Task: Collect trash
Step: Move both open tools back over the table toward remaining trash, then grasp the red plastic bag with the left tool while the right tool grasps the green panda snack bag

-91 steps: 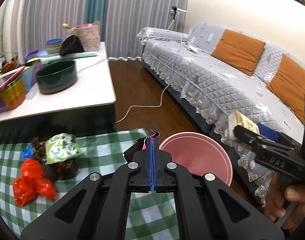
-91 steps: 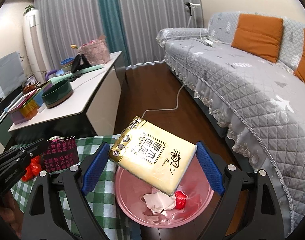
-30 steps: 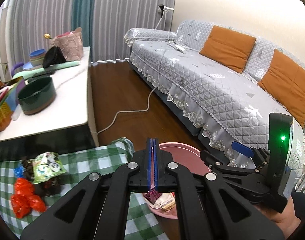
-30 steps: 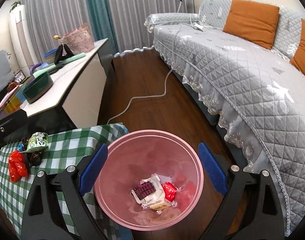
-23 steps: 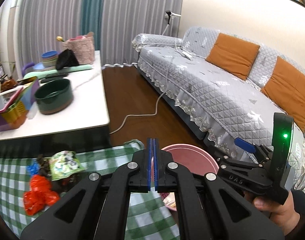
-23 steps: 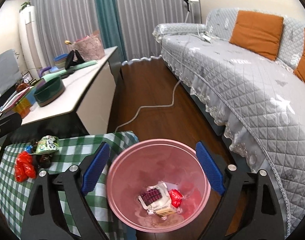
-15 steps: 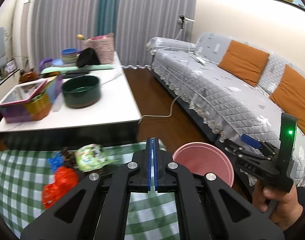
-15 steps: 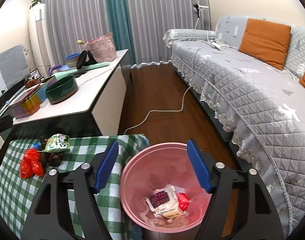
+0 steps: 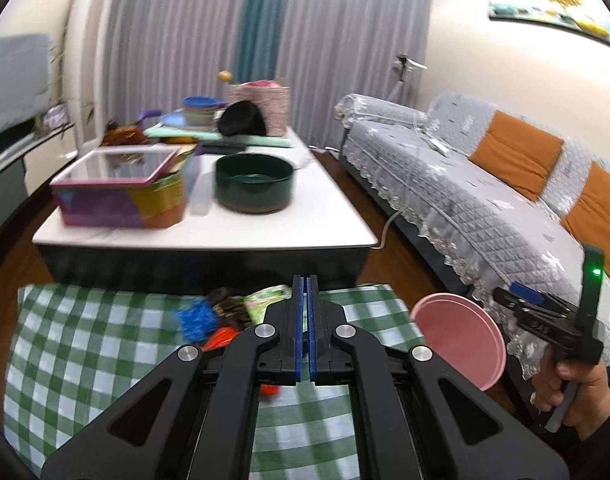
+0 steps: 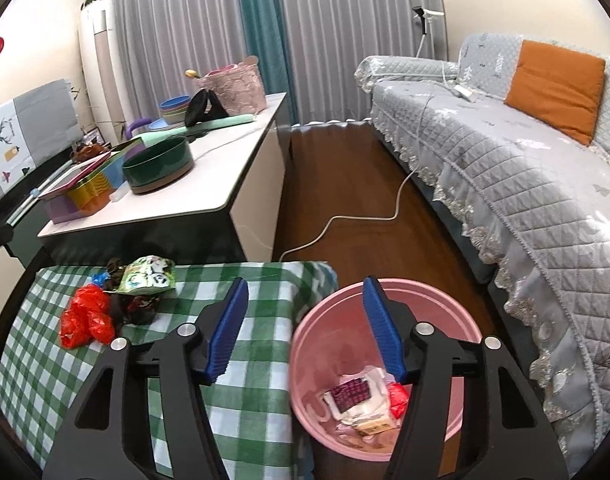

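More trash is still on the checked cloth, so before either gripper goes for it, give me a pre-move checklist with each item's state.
1. Left gripper empty: ok, jaws shut with nothing between them.
2. Right gripper empty: ok; its jaws have just been closing, with nothing between them.
3. Pink bin upright and within reach beside the checked cloth: ok.
4. Earlier trash inside the bin: ok, wrappers lie at its bottom.
5. Remaining pile in view: ok, red plastic and green packet lie together on the cloth.
6. Whether pile pieces are tangled: cannot tell.
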